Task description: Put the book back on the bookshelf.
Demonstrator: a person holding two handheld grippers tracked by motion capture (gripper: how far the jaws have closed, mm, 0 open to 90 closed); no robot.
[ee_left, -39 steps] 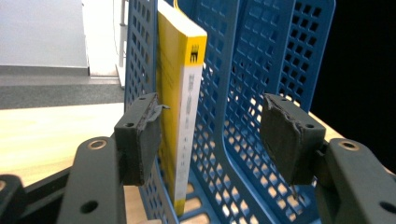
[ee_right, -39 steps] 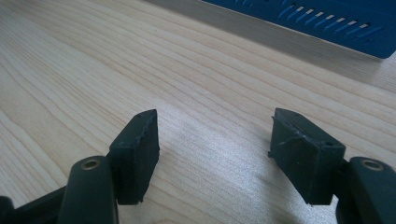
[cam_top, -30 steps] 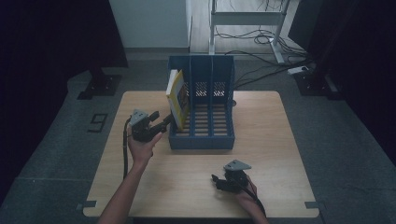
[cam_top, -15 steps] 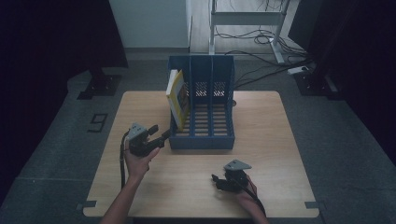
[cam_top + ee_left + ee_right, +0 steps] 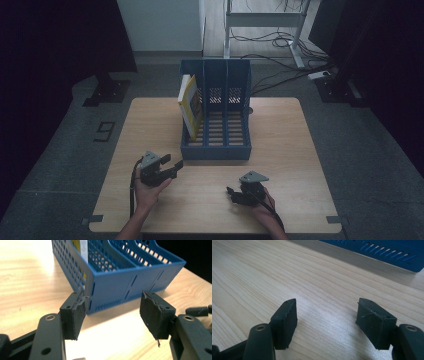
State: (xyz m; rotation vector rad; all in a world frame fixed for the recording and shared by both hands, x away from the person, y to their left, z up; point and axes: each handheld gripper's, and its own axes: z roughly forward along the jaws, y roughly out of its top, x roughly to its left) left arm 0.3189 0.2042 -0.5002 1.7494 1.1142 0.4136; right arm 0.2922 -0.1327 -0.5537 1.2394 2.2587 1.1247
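Observation:
A blue slotted file rack stands at the middle back of the wooden table. A yellow book leans upright in its left slot; a strip of it also appears behind the grille as the yellow book. My left gripper is open and empty, hovering just left of the rack's front left corner. My right gripper rests low near the table's front edge, open with bare wood between its jaws.
Past the table's far edge a white desk frame stands over loose cables on the grey floor. A dark stand base is on the floor at the back left. The blue rack's front wall is beyond the right gripper.
My left gripper has drawn back from the rack's left slot toward the table's front and sunk lower. The book stays leaning in the rack. The right hand has kept still.

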